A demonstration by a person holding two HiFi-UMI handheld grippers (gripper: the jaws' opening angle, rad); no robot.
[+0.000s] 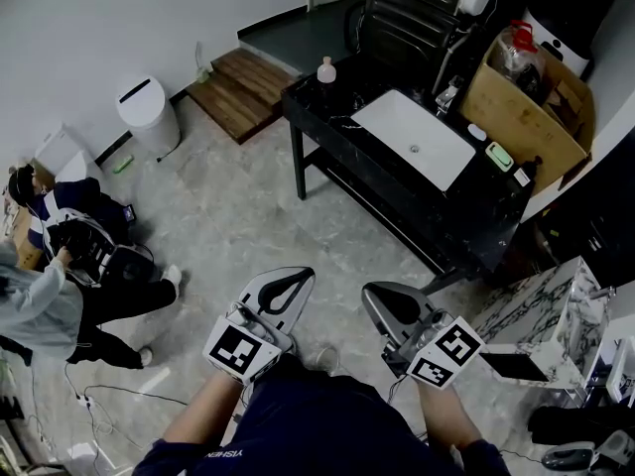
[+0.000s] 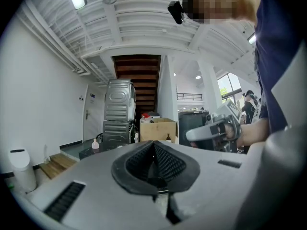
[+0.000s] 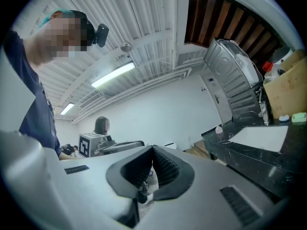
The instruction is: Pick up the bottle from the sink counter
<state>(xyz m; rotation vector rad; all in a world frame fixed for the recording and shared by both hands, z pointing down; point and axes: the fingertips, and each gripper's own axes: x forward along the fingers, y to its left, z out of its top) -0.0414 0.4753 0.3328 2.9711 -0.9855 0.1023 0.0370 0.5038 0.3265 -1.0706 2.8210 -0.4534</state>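
Note:
A small pale pink bottle [image 1: 326, 70] with a white cap stands upright on the far left corner of the black sink counter [image 1: 342, 107], beside the white basin [image 1: 415, 137]. It also shows small in the left gripper view as the bottle [image 2: 95, 145] and in the right gripper view as the bottle [image 3: 218, 129]. My left gripper [image 1: 290, 284] and right gripper [image 1: 380, 300] are held close to my body over the floor, well short of the counter. Both are shut with nothing between the pads. The jaws point toward the counter.
A white bin [image 1: 147, 114] and a wooden step [image 1: 243, 87] stand left of the counter. A cardboard box [image 1: 531, 102] sits at its far right end, a green item [image 1: 498, 156] near the basin. A person [image 1: 69, 266] sits on the floor at left. A marble-patterned unit [image 1: 556, 305] stands right.

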